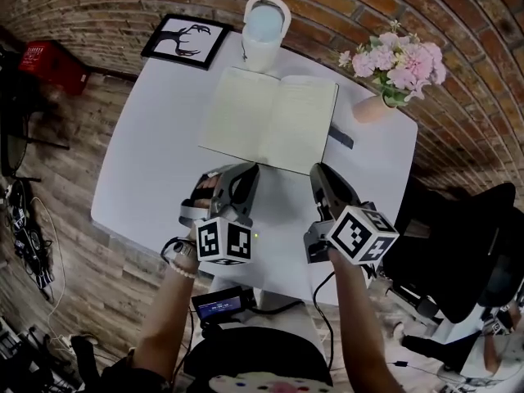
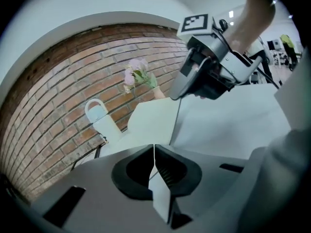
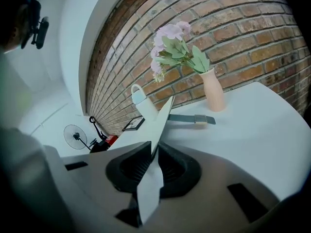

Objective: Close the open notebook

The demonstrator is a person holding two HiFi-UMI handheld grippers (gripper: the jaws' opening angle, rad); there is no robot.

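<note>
The left gripper [image 2: 154,160] has its jaws pressed together on the near edge of the notebook [image 1: 270,117]. The right gripper [image 3: 152,160] pinches the same edge, further to the right. The notebook lies open in the upper centre of the head view, on the white table [image 1: 147,146], just below a white jug [image 1: 266,31].

White table [image 1: 155,162] set against the brick wall. Open notebook [image 1: 270,117] at centre. Far edge: framed picture [image 1: 187,39] at left corner, white jug [image 1: 266,27] beside it. Right: vase of pink flowers [image 1: 372,107], with a dark strap [image 1: 341,137] lying just beside the notebook.
</note>
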